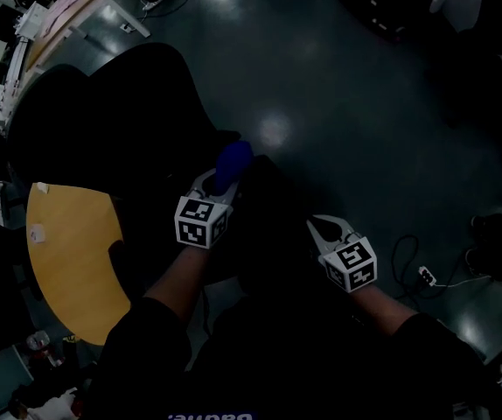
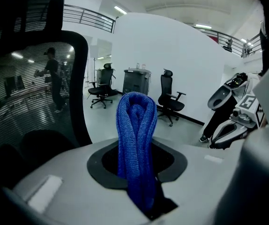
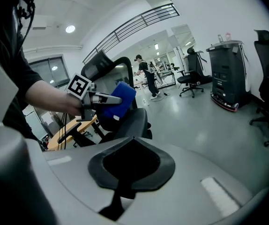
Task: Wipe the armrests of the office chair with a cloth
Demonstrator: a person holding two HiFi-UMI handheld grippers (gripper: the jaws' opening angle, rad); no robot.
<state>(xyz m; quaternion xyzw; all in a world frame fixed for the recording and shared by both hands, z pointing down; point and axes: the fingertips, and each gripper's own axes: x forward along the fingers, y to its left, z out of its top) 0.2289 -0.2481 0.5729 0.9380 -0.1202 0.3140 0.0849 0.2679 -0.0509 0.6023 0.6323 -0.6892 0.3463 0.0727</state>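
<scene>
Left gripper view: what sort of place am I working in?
Likely a large open office or lab hall: black office chairs on a polished floor, a railed mezzanine overhead.

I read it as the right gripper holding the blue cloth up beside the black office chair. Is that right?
Not quite. The left gripper holds the blue cloth, clamped between its jaws, as the left gripper view shows. The right gripper has nothing between its jaws. The rest stands: the cloth is held up beside the black office chair.
</scene>
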